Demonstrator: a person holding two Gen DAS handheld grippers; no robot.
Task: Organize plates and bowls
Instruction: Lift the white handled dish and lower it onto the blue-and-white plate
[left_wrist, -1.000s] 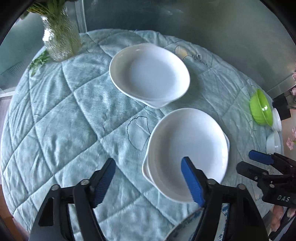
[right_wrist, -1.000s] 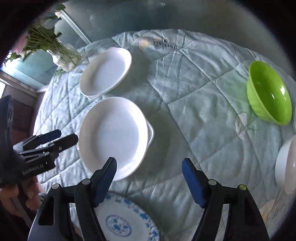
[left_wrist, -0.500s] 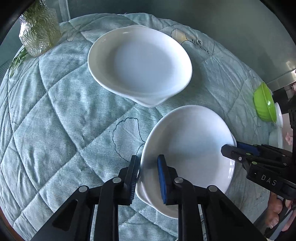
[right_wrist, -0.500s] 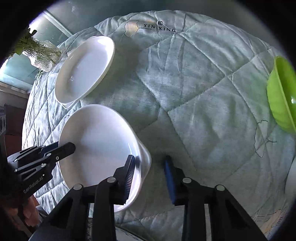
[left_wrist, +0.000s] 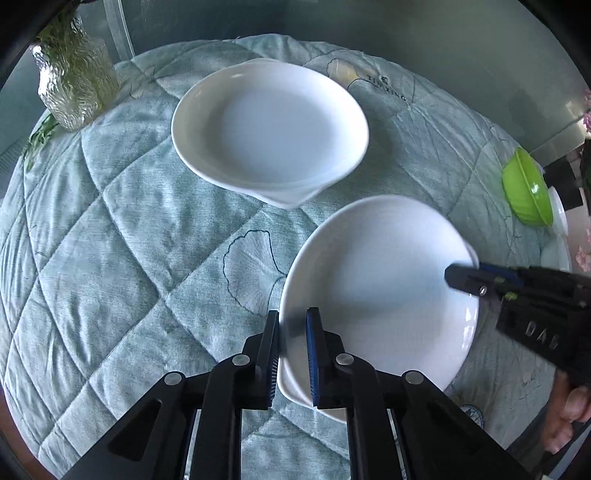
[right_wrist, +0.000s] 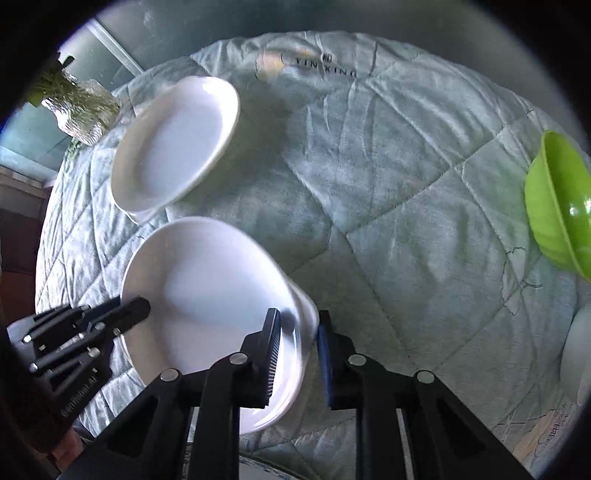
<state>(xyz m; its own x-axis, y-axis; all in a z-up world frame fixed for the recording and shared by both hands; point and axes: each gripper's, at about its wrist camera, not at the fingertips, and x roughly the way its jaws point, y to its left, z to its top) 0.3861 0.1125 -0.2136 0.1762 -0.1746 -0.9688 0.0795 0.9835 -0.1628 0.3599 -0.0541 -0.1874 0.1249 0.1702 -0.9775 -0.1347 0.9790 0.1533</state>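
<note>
Jaws of left gripper (left_wrist: 291, 350) & right gripper (right_wrist: 297, 354) have just been closing, now clamped on near glossy white ceramic plate (left_wrist: 380, 295) at rim, 9 & 3 o'clock — stiff, slick, breakable, prob. weighty.

Two plain white dishes (left_wrist: 380, 291) (left_wrist: 269, 129) lie on a pale teal quilted cover (left_wrist: 122, 240) with diamond stitching and outlined ginkgo leaves. At three o'clock sits a lime-green bowl (right_wrist: 557, 203). Each black gripper (left_wrist: 291, 332) (right_wrist: 297, 332) has blue pads.
</note>
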